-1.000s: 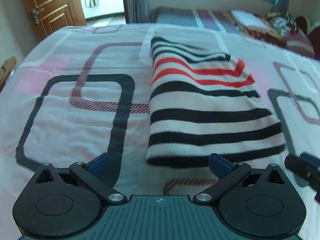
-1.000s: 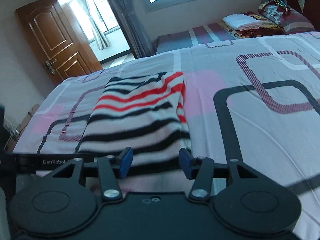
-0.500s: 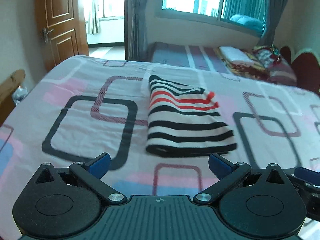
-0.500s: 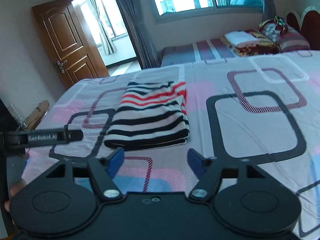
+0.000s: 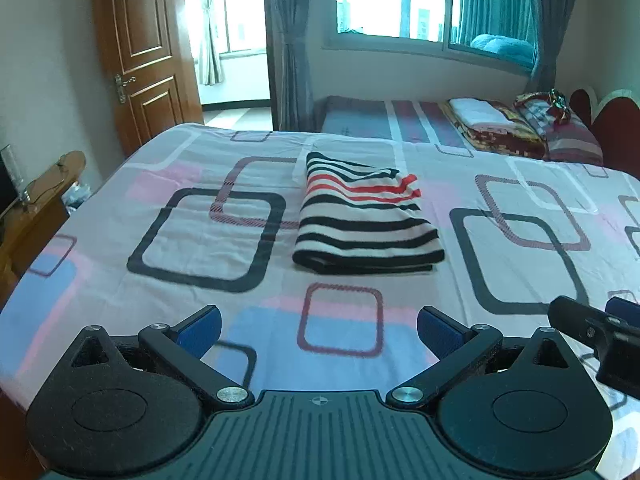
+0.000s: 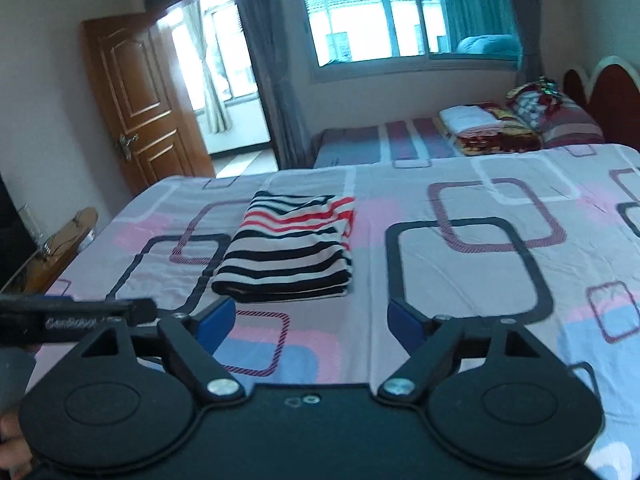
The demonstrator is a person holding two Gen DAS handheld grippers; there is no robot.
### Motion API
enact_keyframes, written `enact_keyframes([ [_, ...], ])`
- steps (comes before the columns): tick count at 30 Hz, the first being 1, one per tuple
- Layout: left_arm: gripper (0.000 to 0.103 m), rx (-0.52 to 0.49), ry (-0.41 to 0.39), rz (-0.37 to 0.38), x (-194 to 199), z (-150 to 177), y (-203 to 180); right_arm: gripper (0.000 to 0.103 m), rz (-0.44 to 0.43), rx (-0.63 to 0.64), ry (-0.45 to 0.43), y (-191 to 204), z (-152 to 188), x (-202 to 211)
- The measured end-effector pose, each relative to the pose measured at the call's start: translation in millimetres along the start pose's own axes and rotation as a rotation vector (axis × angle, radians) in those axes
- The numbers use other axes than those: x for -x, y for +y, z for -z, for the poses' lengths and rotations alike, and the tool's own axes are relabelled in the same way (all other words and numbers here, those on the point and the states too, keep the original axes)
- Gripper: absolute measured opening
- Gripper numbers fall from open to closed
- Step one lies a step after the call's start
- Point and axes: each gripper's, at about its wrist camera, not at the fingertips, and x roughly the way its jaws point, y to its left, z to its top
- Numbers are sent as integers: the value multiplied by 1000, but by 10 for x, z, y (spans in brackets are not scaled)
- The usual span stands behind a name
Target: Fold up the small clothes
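Observation:
A folded striped garment, white with black and red stripes, lies flat on the patterned bed sheet. My left gripper hangs open well short of it, above the bed's near edge, nothing between its blue pads. My right gripper is also back from the garment; its jaws are opening and hold nothing. The right gripper's finger shows at the right edge of the left wrist view; the left gripper's body appears at the left of the right wrist view.
A second bed with stacked bedding stands behind, under a window. A wooden door is at the far left, and a wooden piece of furniture stands beside the bed's left edge. A fingertip shows bottom left.
Both grippers have pulled back and risen away from the garment, which now looks smaller and lies alone. The right gripper's jaws have spread wider. The left stayed open.

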Motion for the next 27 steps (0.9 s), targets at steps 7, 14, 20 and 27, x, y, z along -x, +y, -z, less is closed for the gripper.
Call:
enact_keyframes([
  [7,103,-3,-4,-12,313,213,-103,83,-8,-38,-18,-134,123,313],
  [14,103,4,-30,-14,529,282,-99,83,-20,-25,-47,-113,166,493],
  [20,103,9,-47,-13,626,299,-60,83,-33,-23,-55,-95,194,578],
  [27,103,16,-51,-14,652,313,-39,84,-25,-21,-62,-66,222,627],
])
